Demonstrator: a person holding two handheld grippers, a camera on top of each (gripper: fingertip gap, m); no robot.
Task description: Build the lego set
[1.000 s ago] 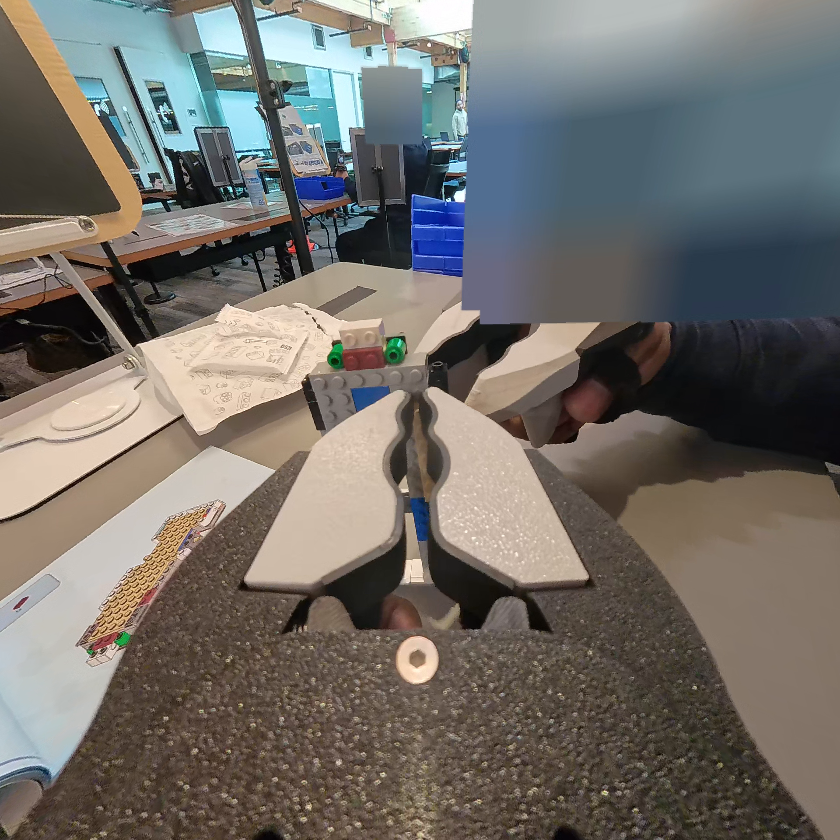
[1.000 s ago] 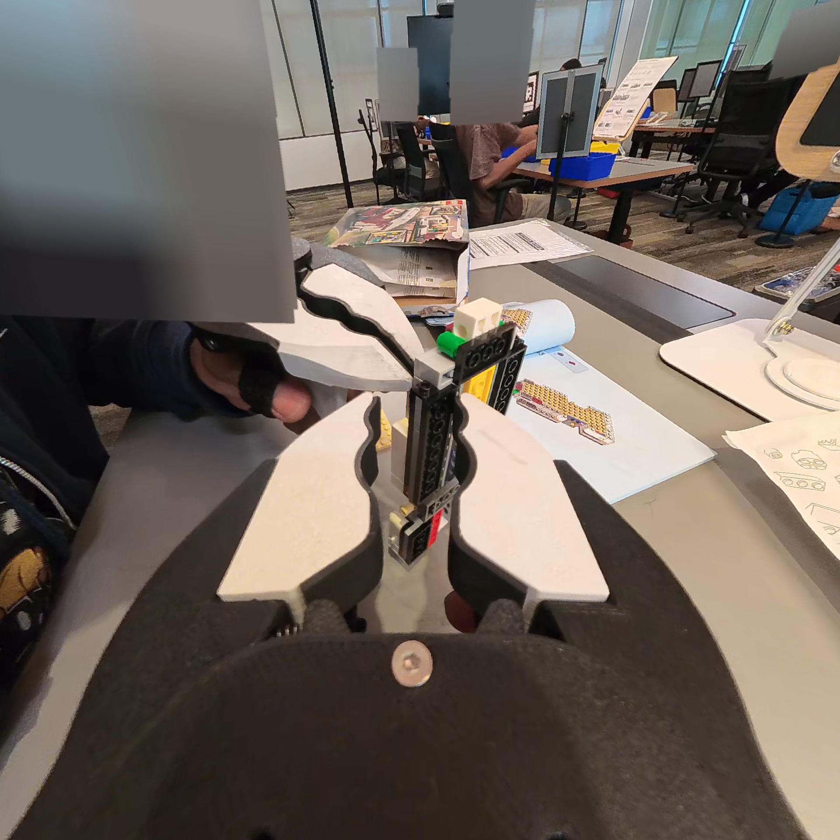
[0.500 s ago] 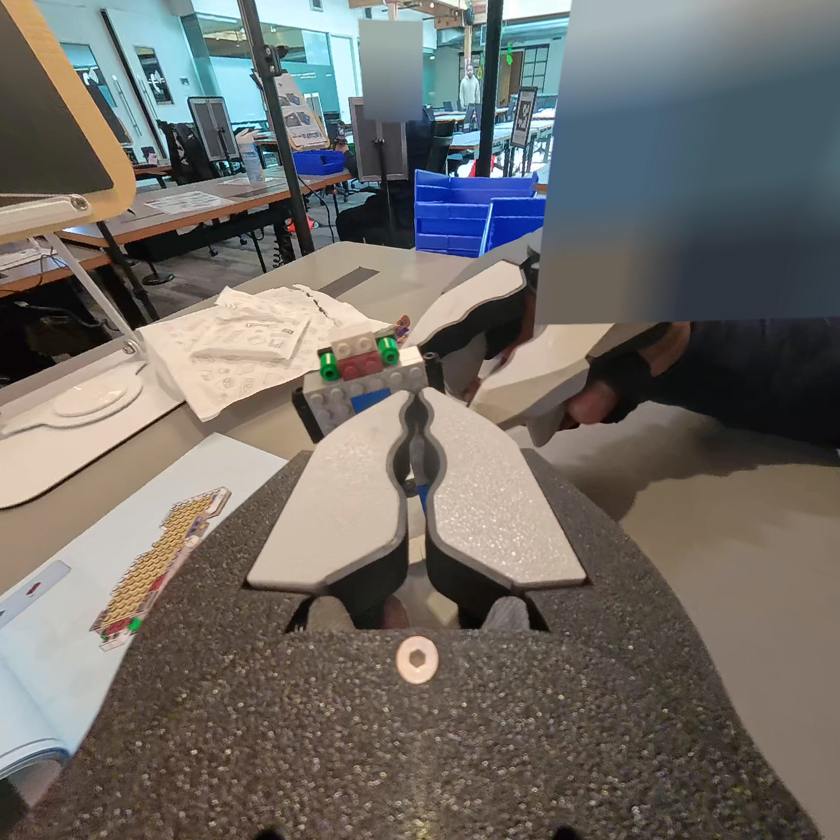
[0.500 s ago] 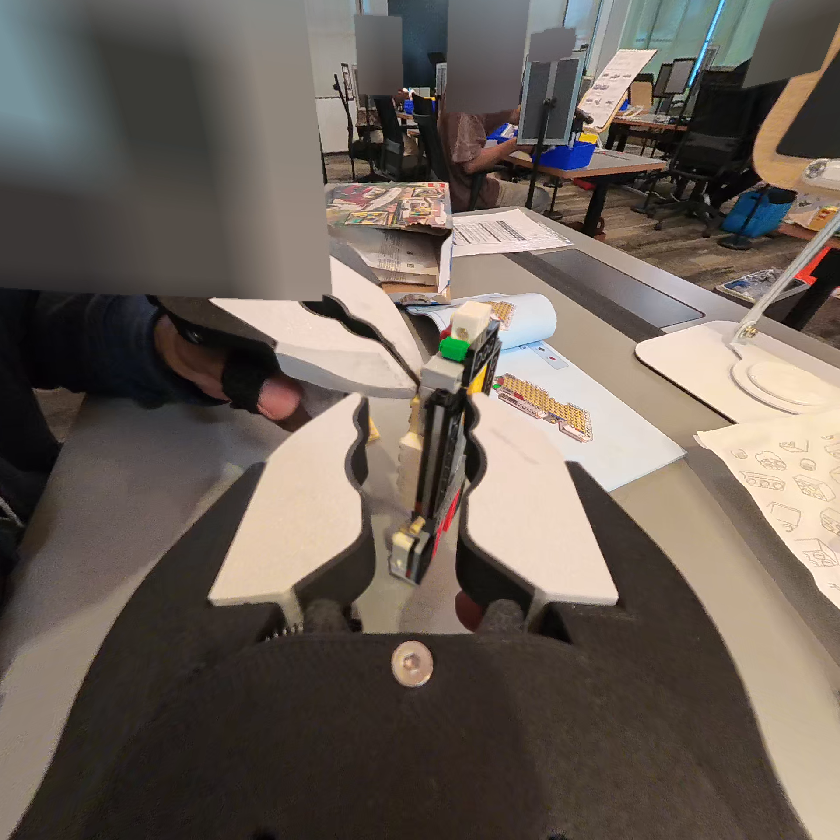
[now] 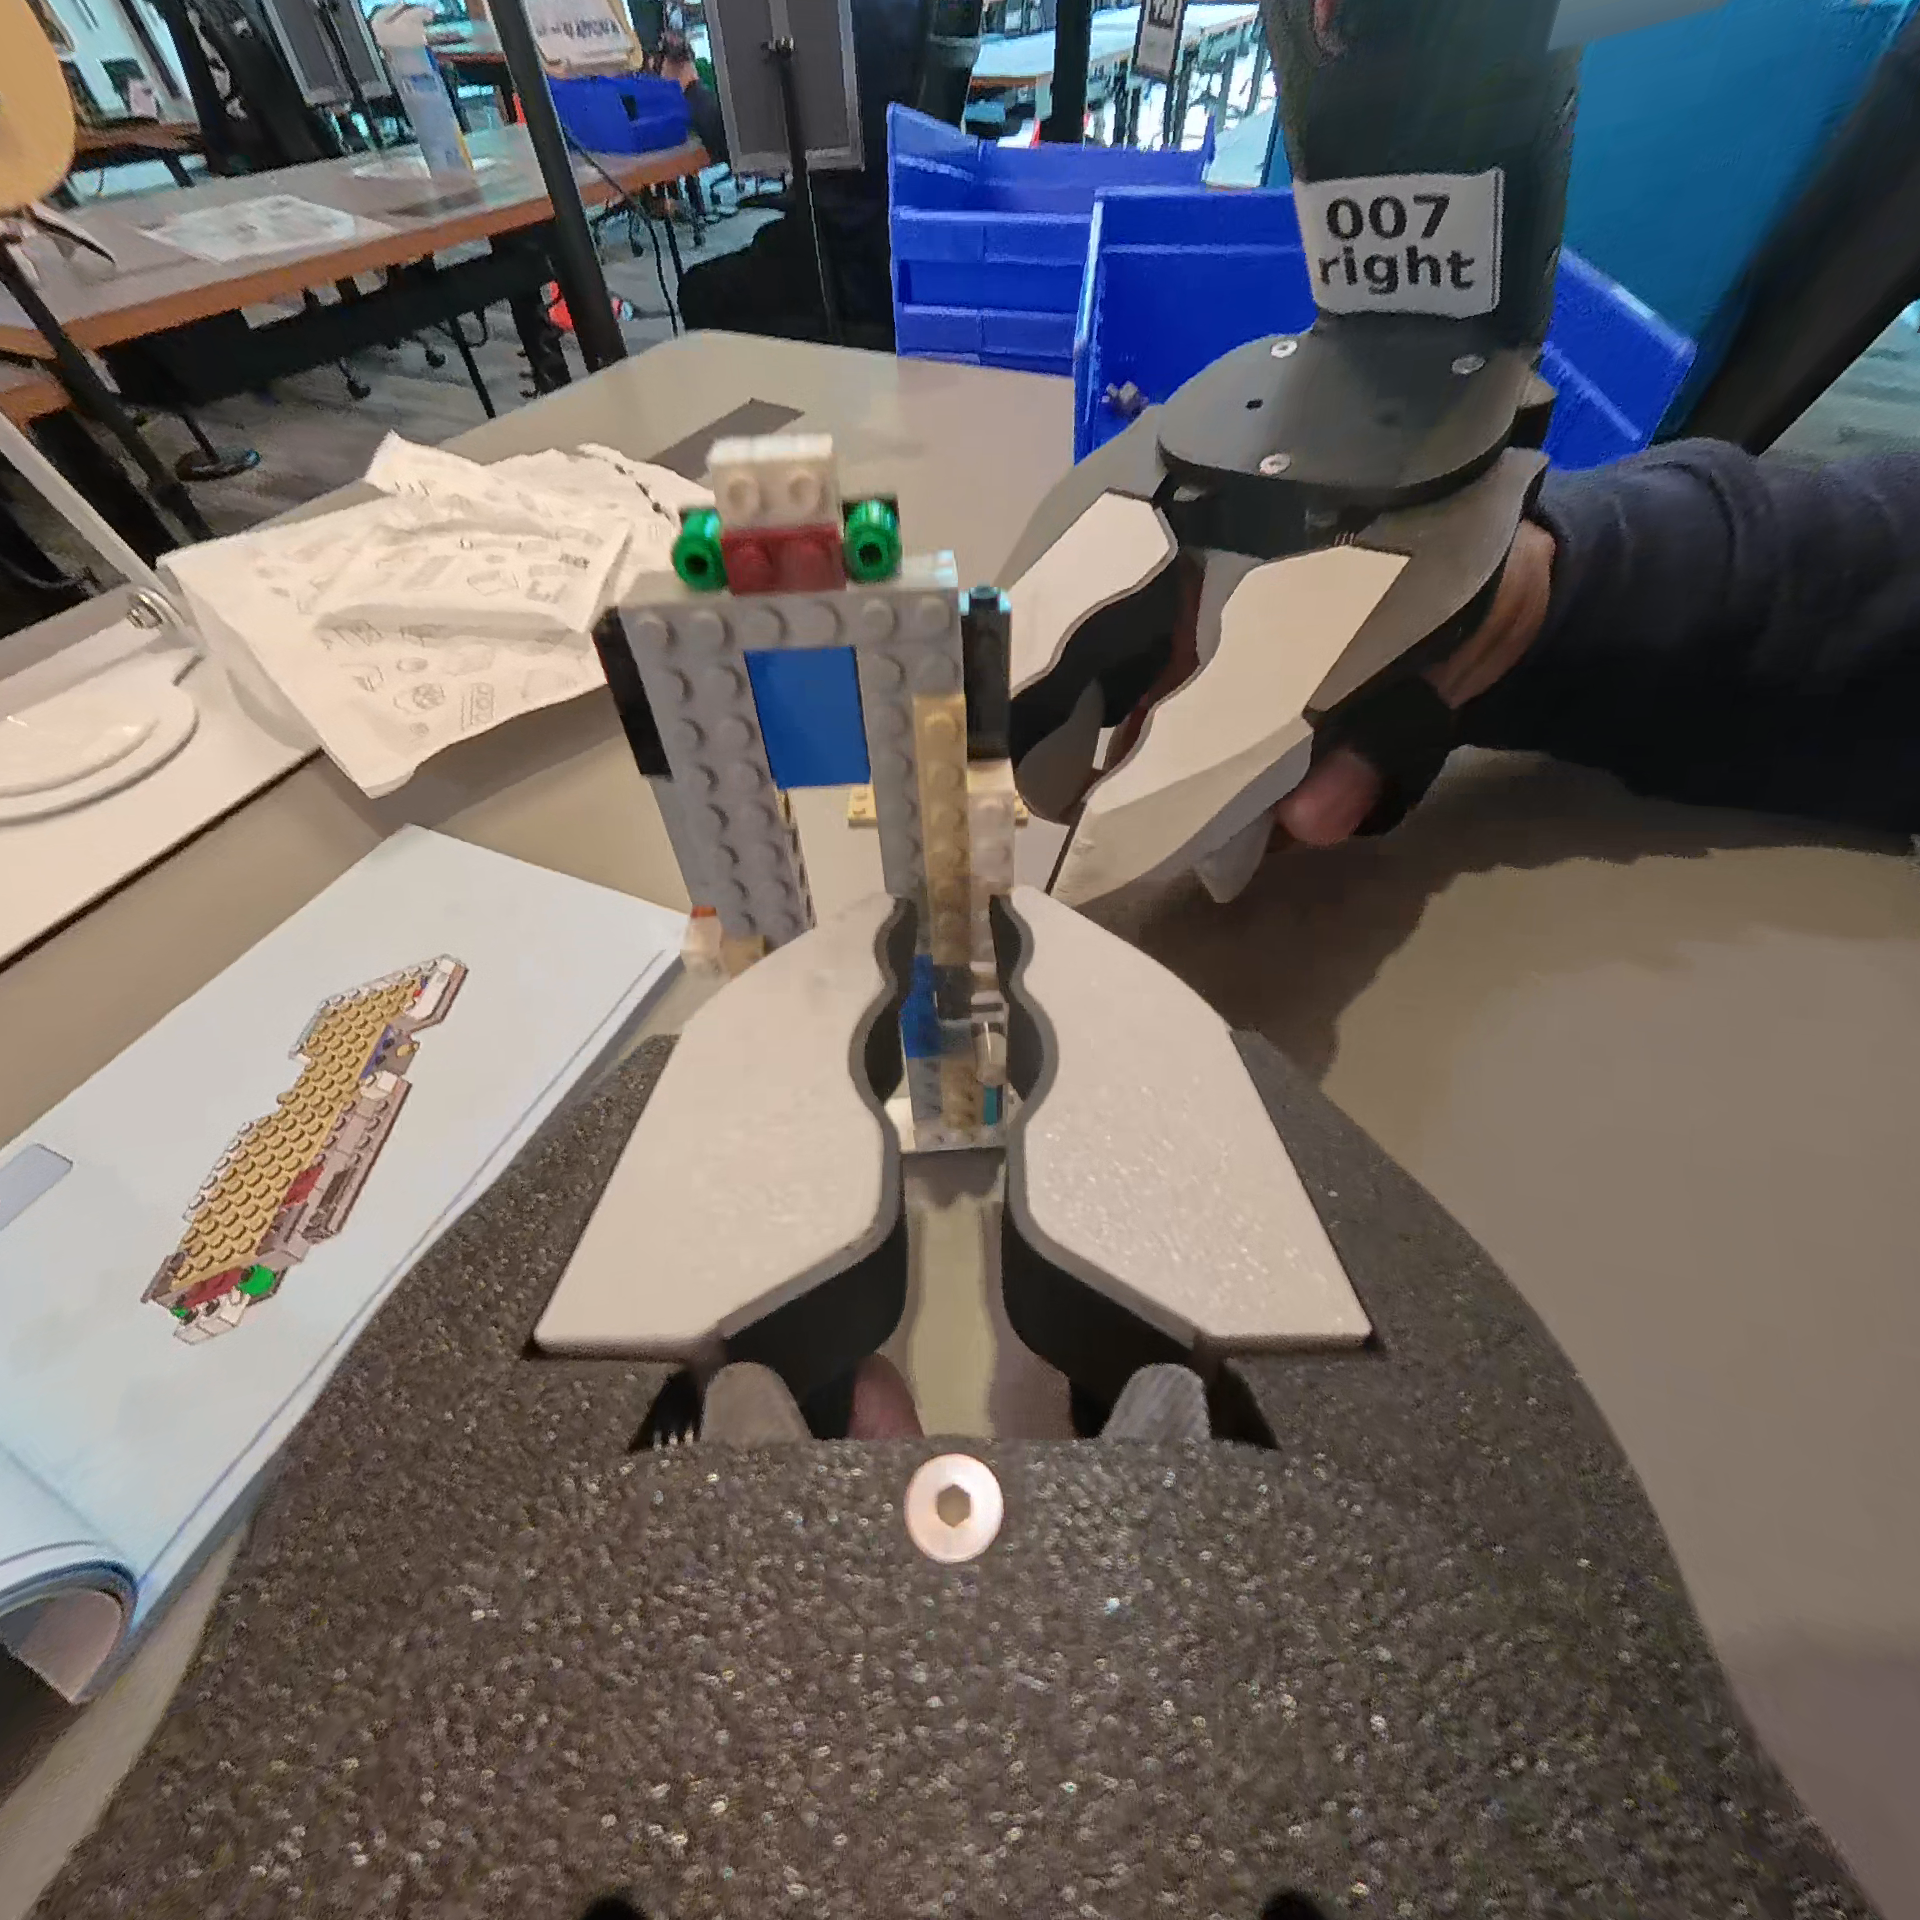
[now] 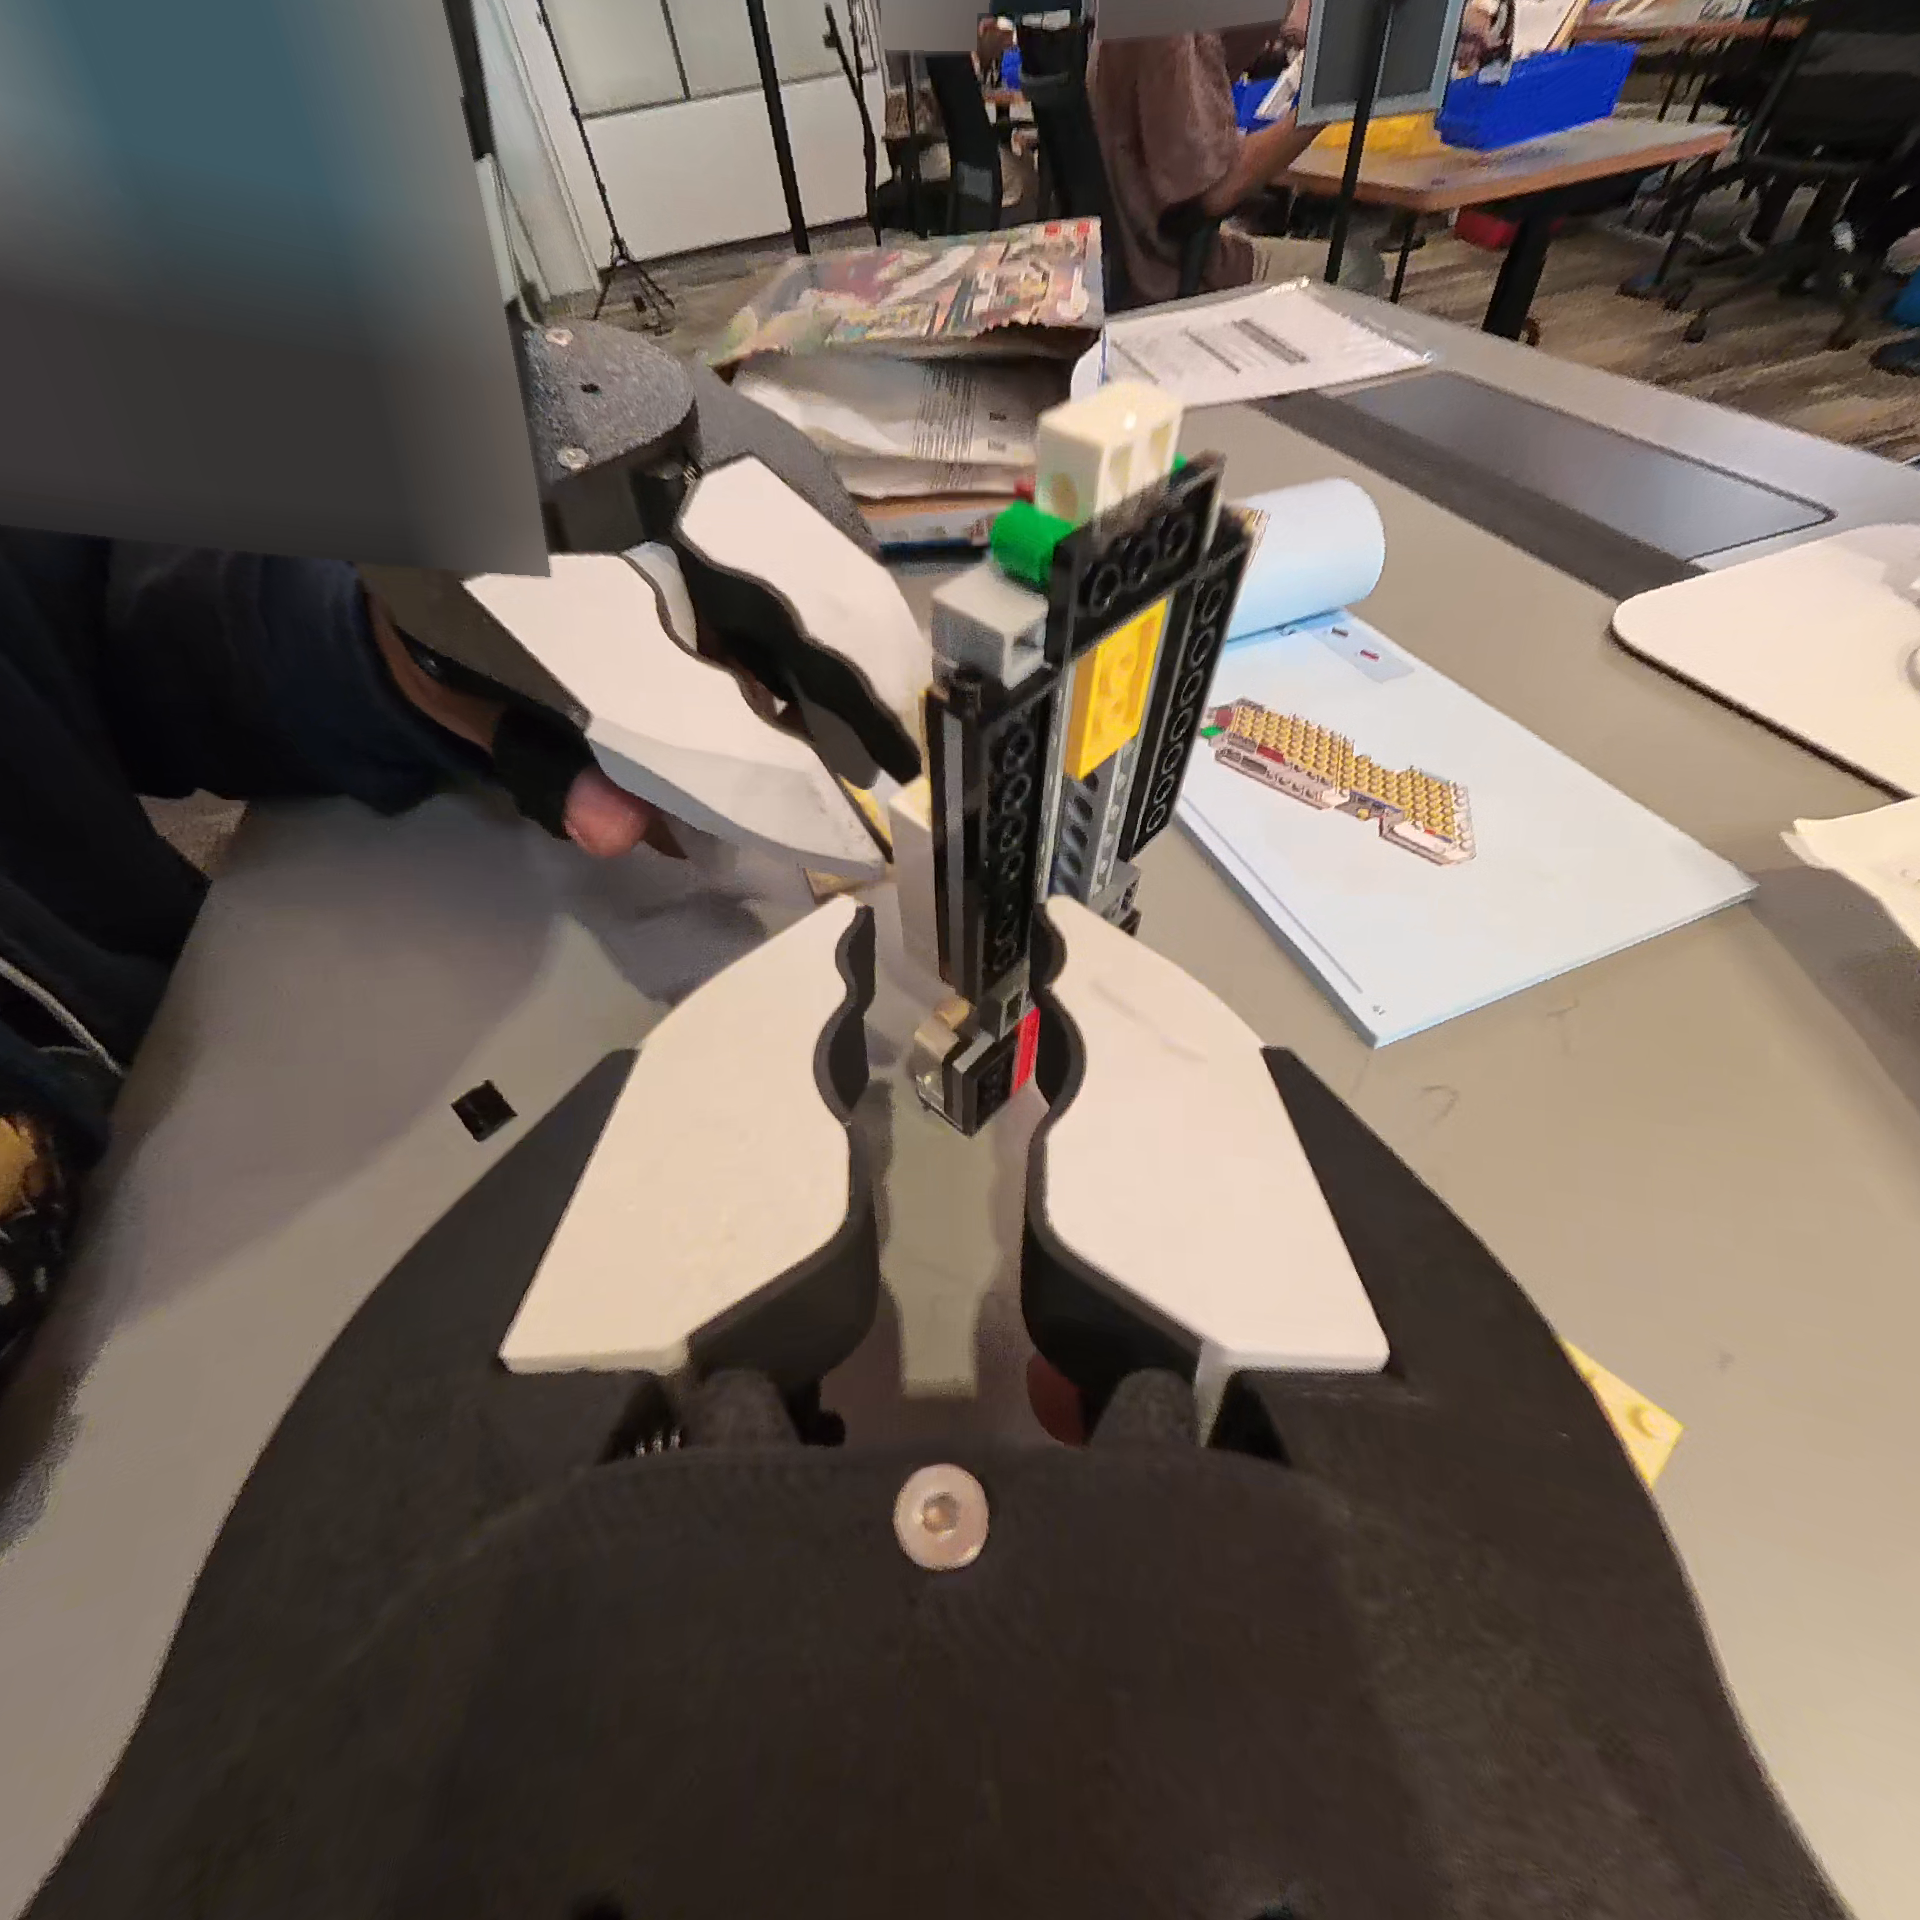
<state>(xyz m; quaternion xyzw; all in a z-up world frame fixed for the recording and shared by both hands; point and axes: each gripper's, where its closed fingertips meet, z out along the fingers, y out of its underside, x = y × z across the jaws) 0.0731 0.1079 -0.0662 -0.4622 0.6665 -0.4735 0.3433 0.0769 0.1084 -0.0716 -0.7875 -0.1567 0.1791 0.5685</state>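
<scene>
Left wrist view: a brick model (image 5: 800,707) was seen upright over the grey counter (image 5: 1507,1143), made of grey studded plates around a blue panel, with red, white and green pieces on top.
Left hand-held gripper (image 5: 951,925): it was narrowly parted, and the model's tan-and-white leg was taken between its fingertips, apparently clamped.
Right hand-held gripper (image 6: 951,935): it was opened wider, and the model's black underside strip was set between its fingers. The right finger (image 6: 1132,1039) lay against the strip, while a sliver of background showed at the left finger, so a firm grip could not be confirmed.
Handling: the model was judged light and stiff along its long plates, yet liable to pop apart at the stud joints. Hold was best taken across a long leg, not on the small top pieces.
Pose: both hand-held grippers were levelled low at the model from roughly crossing directions, and the right one was carried in a gloved hand (image 5: 1382,748).
Surroundings: an open instruction booklet (image 5: 343,1091) was laid just beside the model, with crumpled paper sheets (image 5: 447,603) behind it and blue bins (image 5: 997,260) farther off. A small black piece (image 6: 483,1110) was left loose on the counter.
</scene>
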